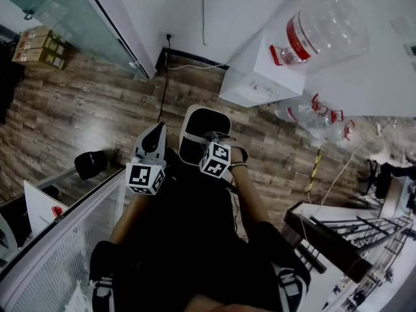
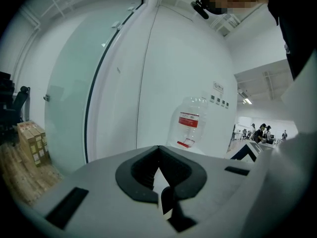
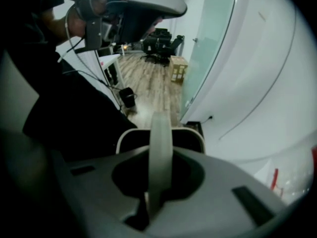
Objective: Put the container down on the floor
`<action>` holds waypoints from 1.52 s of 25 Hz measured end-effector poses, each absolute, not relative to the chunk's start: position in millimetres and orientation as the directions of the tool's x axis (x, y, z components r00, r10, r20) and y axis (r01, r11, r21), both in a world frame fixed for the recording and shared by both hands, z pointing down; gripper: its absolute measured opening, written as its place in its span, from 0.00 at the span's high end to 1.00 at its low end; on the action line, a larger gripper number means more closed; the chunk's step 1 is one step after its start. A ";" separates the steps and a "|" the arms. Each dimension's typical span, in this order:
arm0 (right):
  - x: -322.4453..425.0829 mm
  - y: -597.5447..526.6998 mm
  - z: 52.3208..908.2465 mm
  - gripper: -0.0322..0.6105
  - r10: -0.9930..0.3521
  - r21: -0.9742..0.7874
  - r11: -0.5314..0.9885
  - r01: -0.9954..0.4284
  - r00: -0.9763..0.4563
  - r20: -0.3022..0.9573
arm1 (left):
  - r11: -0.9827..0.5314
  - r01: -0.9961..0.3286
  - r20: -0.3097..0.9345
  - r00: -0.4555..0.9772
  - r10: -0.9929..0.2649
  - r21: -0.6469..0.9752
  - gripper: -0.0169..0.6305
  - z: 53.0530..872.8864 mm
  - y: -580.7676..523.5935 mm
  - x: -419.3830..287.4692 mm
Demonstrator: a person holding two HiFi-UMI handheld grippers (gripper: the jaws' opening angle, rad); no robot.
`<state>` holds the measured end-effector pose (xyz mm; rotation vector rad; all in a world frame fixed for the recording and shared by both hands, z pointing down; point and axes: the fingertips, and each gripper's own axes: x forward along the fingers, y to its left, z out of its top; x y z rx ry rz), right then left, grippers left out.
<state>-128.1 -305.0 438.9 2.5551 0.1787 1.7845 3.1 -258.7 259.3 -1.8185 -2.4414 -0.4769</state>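
Note:
The container (image 1: 189,117) is a white bin with a dark inside and a pale strap handle (image 3: 161,138). In the head view it hangs in front of the person's legs, above the wooden floor (image 1: 97,109). My right gripper (image 1: 212,140) is shut on that handle; in the right gripper view the strap runs up from between the jaws to the bin's rim (image 3: 124,135). My left gripper (image 1: 156,133) is just left of the bin and apart from it. In the left gripper view its jaws (image 2: 158,150) stand together with nothing between them.
A white water dispenser (image 1: 255,73) with a large clear bottle (image 1: 322,28) stands against the wall ahead on the right, spare bottles (image 1: 318,112) beside it. Cardboard boxes (image 1: 39,44) sit far left by a glass wall. A black bin (image 1: 91,164) and a desk edge (image 1: 58,239) lie at left.

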 end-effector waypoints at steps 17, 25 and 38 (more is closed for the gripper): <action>-152.0 -194.2 492.1 0.89 0.107 0.077 -0.990 0.117 0.271 0.957 | 0.336 0.916 0.251 -0.385 0.888 0.217 0.93 285.6 -140.7 5.3; -142.7 -136.3 534.7 0.89 0.085 0.050 -0.989 0.137 0.264 0.961 | 0.385 0.894 0.276 -0.439 0.855 0.230 0.93 313.6 -57.1 24.0; -137.8 -51.2 654.1 0.89 0.107 0.075 -0.987 0.143 0.229 0.968 | 0.400 0.878 0.317 -0.470 0.824 0.262 0.93 386.3 33.5 22.3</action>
